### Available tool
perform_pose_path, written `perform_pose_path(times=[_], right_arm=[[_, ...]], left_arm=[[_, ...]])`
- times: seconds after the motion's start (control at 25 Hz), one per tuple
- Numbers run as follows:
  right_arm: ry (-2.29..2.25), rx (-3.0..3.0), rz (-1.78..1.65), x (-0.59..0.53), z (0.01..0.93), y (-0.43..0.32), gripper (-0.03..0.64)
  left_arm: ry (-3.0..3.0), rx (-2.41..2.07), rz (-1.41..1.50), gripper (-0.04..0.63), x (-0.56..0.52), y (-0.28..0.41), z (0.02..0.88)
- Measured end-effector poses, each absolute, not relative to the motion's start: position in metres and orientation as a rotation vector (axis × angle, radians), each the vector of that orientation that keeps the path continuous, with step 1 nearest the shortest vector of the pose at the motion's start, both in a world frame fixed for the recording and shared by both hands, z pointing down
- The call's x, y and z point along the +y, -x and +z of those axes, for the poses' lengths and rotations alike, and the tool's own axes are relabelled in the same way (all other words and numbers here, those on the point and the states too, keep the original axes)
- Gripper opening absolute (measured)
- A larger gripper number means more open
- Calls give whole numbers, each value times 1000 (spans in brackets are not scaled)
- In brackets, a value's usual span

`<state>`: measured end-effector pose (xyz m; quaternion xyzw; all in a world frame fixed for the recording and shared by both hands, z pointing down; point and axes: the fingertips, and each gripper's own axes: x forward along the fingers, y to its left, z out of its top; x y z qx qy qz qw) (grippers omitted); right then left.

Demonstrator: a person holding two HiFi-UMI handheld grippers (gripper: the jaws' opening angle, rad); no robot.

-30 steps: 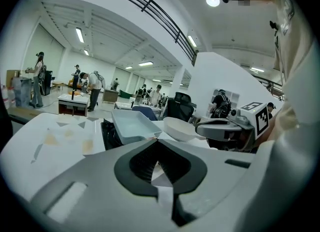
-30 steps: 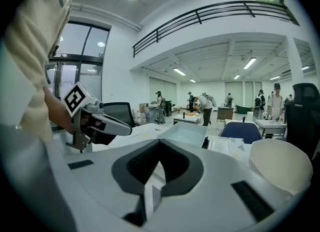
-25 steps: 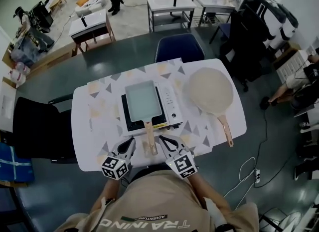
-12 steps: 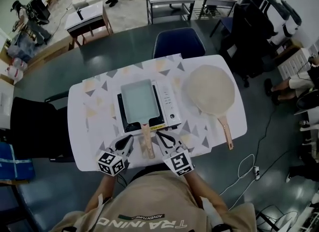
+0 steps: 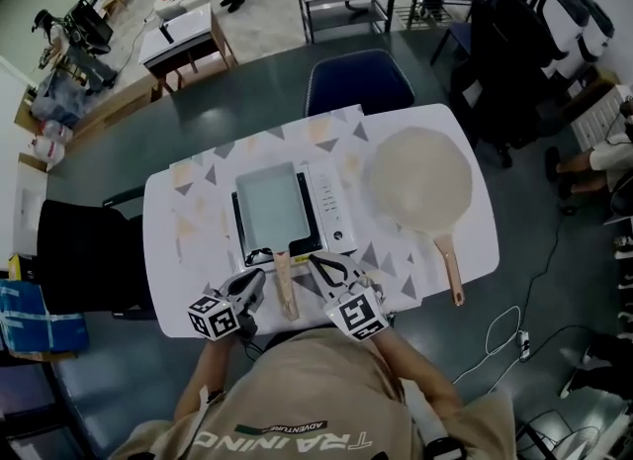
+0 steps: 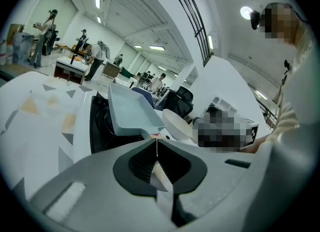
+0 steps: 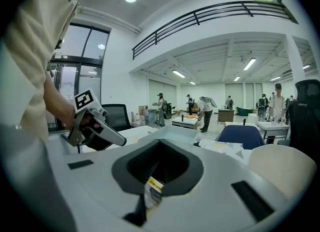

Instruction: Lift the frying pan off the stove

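The pan (image 5: pixel 269 206) sits on the stove (image 5: pixel 333 213) with its handle (image 5: pixel 284 287) pointing back at the person, likely why the left gripper (image 5: pixel 257 280) and right gripper (image 5: pixel 321 266) flank that handle, both with jaws closed on nothing, ready to take it.

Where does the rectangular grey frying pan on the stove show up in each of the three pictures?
Head view: frying pan at centre, on the stove.
Left gripper view: centre-left, just beyond the jaws.
Right gripper view: seemingly only a pale edge above the jaws.
Shared landmark: the round pan.
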<state>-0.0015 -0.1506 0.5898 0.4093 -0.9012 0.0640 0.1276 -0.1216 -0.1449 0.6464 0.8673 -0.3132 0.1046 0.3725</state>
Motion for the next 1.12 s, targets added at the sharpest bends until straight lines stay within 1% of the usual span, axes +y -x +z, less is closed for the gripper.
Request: perform_pose_path(times=[0.2, 0.36, 0.44, 0.6, 0.64, 0.88, 1.12], right_arm=[[-1162, -2633, 214, -149, 598, -6, 3], [-1147, -2632, 215, -148, 598, -3, 3], [-1146, -2636, 207, -147, 597, 1, 3], [-1179, -2622, 176, -150, 589, 4, 3], [-1192, -2611, 174, -151, 587, 4, 3], [-1248, -2564, 156, -148, 582, 3, 3], [-1323, -2497, 157, -140, 583, -5, 3]], left_arm=[[-2227, -836, 263, -11, -155, 120, 645], [-2211, -765, 242, -9, -152, 114, 641], [-2171, -696, 212, 21, -147, 110, 642], [-2005, -536, 85, 165, -146, 104, 644], [-1946, -502, 48, 184, -146, 103, 643], [-1690, -355, -13, 232, -136, 96, 651], [-1616, -262, 27, 235, -135, 82, 662]])
